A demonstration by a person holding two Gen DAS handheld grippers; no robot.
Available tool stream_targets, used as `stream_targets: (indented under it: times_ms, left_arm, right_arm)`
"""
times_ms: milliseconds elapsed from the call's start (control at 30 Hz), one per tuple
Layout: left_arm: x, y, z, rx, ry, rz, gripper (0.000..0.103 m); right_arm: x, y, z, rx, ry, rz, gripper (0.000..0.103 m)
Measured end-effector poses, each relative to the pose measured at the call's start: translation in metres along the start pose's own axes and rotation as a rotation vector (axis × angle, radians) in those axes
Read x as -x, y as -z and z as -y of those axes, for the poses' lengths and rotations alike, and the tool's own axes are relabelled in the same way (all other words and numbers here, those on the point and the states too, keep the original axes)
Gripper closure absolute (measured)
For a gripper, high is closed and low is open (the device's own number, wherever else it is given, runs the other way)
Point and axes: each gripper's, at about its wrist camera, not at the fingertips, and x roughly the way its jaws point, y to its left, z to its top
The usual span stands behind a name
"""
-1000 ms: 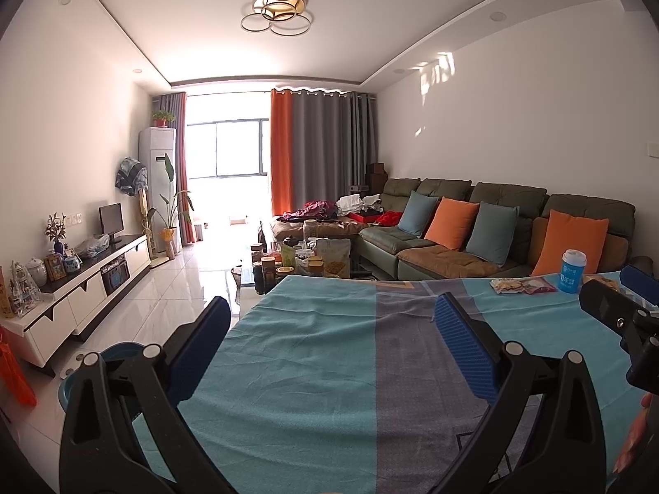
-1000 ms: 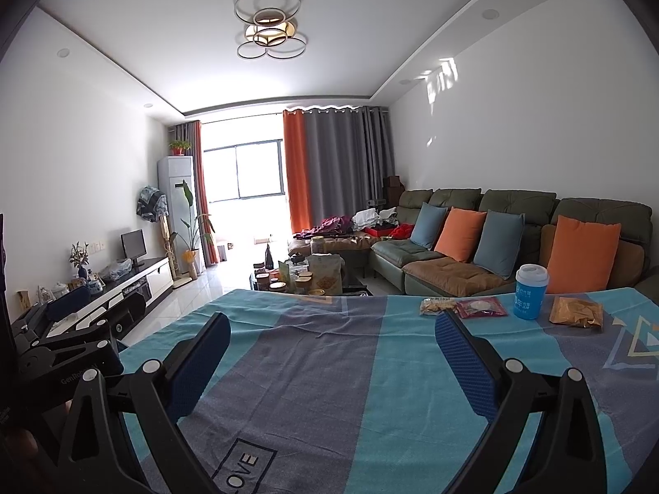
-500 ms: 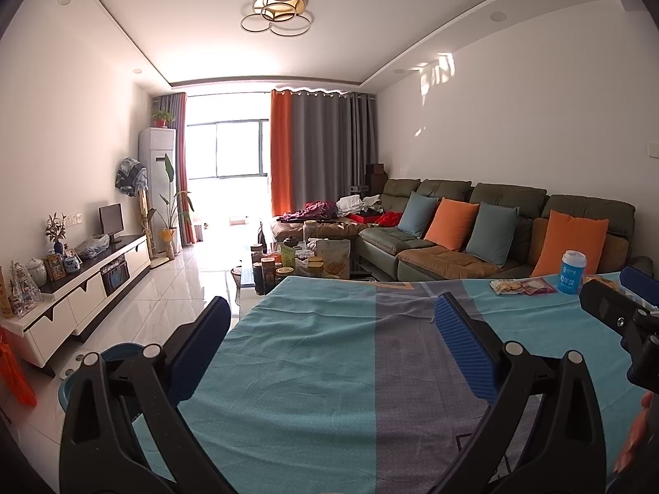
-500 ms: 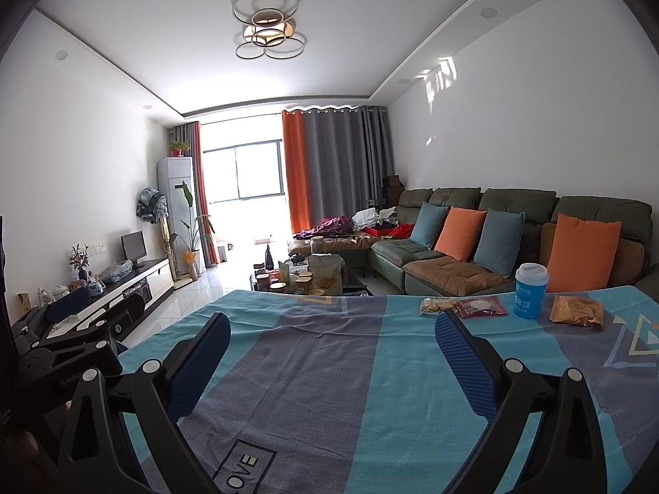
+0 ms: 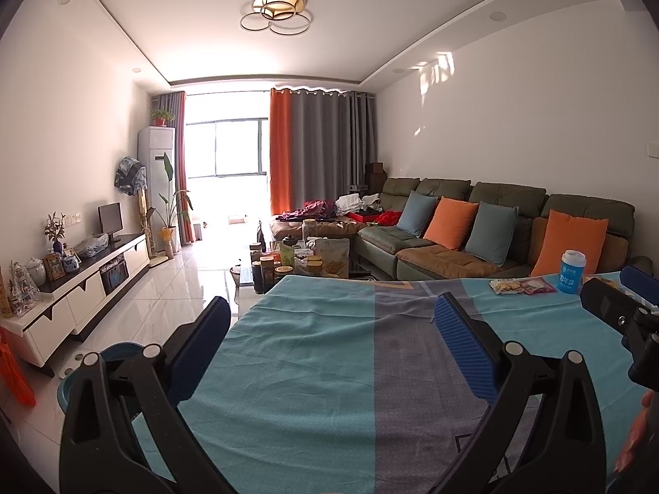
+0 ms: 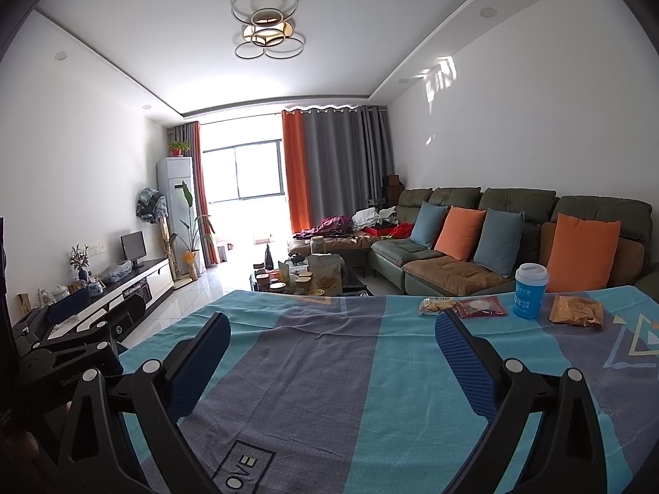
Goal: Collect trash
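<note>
Nothing has moved: both my grippers, left (image 5: 329, 325) and right (image 6: 331, 331), hover spread and empty. Wrappers (image 6: 480, 306), cup (image 6: 531, 291) lie beyond my right fingers, uncollected.

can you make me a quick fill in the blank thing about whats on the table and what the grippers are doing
1. The cup standing on the tablecloth is blue with a ____ lid.
2. The right gripper has its jaws ____, with nothing between them.
3. The tan wrapper lies to the ____ of the cup in the right wrist view.
4. The left gripper holds ____.

Missing words: white; open; right; nothing
</note>
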Motion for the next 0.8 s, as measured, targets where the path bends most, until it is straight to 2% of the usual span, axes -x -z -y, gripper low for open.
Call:
stream_targets:
  times_ms: [800]
  left_arm:
    - [-0.0018, -0.0044, -0.0003, -0.002, 0.004, -0.013, 0.006]
  right_arm:
    - [0.0011, 0.0017, -0.0070, -0.007, 0.002, -0.006, 0.007]
